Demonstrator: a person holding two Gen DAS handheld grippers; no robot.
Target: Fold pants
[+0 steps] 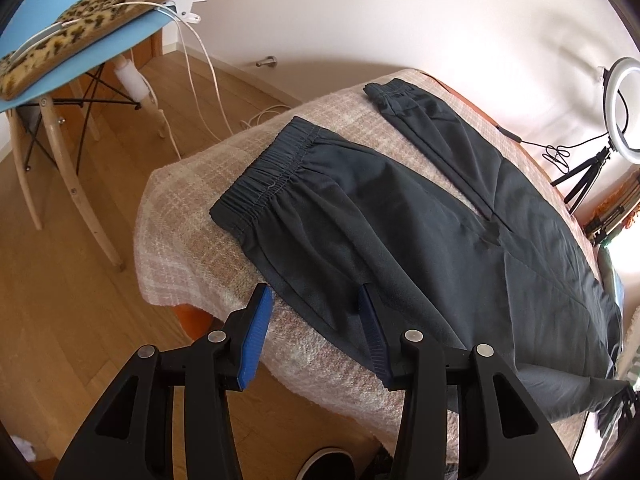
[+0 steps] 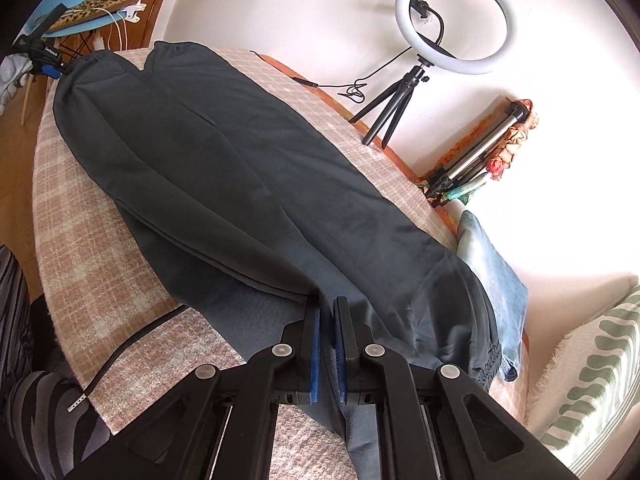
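Dark grey pants [image 1: 420, 240] lie flat on a table covered with a beige plaid cloth [image 1: 192, 216]. Two elastic leg cuffs [image 1: 264, 176] point to the far left. My left gripper [image 1: 316, 300] is open, its fingers straddling the near edge of the near leg, just above the cloth. In the right wrist view the pants [image 2: 224, 152] stretch away from me. My right gripper [image 2: 328, 312] is shut on the pants fabric at the waist end, near the elastic waistband [image 2: 488, 360].
A blue chair with a leopard cushion [image 1: 80, 20] and white cables stands at the far left on the wood floor. A ring light on a tripod [image 2: 452, 20], a folded tripod [image 2: 476, 156] and folded blue jeans [image 2: 492, 264] sit along the table's far side by the wall.
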